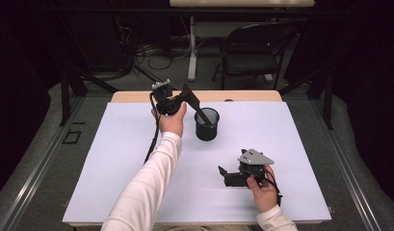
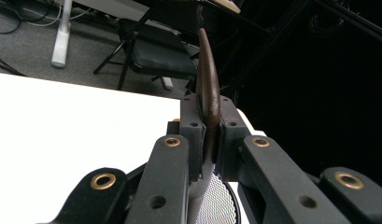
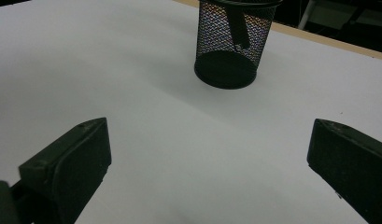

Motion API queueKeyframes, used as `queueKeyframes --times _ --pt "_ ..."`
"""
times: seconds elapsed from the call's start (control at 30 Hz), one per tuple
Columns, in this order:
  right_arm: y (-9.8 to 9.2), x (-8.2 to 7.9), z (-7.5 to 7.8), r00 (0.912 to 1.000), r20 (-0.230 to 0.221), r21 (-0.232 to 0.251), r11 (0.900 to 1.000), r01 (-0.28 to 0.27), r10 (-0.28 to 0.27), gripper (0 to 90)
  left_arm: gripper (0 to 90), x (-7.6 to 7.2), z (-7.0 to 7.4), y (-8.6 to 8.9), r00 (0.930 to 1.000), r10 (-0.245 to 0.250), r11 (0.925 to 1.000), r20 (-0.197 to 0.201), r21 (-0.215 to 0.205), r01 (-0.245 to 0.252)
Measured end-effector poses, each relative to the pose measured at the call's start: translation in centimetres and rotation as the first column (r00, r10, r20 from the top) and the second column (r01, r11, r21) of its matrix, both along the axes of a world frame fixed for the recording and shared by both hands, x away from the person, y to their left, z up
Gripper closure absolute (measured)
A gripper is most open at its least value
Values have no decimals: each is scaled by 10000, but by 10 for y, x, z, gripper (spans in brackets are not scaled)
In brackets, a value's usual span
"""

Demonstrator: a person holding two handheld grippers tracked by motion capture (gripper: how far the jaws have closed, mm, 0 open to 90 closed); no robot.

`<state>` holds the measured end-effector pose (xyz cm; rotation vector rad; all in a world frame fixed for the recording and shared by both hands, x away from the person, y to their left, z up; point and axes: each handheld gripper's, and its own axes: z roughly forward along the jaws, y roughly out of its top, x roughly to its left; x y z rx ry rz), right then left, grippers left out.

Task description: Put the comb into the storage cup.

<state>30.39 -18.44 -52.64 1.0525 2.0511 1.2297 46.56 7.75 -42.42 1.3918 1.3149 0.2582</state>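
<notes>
A black mesh cup [image 1: 206,125] stands upright on the white table sheet [image 1: 122,159], a little behind its middle. My left gripper [image 1: 183,98] hovers just left of the cup, above its rim, shut on a dark brown flat utensil [image 1: 190,97]. The utensil slants down to the right, and its lower end sits inside the cup. In the left gripper view the jaws pinch the utensil [image 2: 208,88] edge-on, with the cup's mesh [image 2: 219,205] below them. The right gripper view has the cup [image 3: 233,46] ahead, the utensil's end [image 3: 237,25] inside it. My right gripper [image 1: 224,176] rests low at the front right, open and holding nothing.
A strip of bare wooden table edge [image 1: 242,95] runs along the far side of the sheet. Behind the table stand a black folding chair [image 1: 252,53] and a white table leg [image 1: 192,48], with cables on the floor.
</notes>
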Motion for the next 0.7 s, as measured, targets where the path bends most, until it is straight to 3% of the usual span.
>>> queueKeyframes --times 0.7 --pt "0 0 0 10000 -17 -70 10000 -49 49 0 841 3 -16 -4 9995 -3 10000 -321 -76 0"
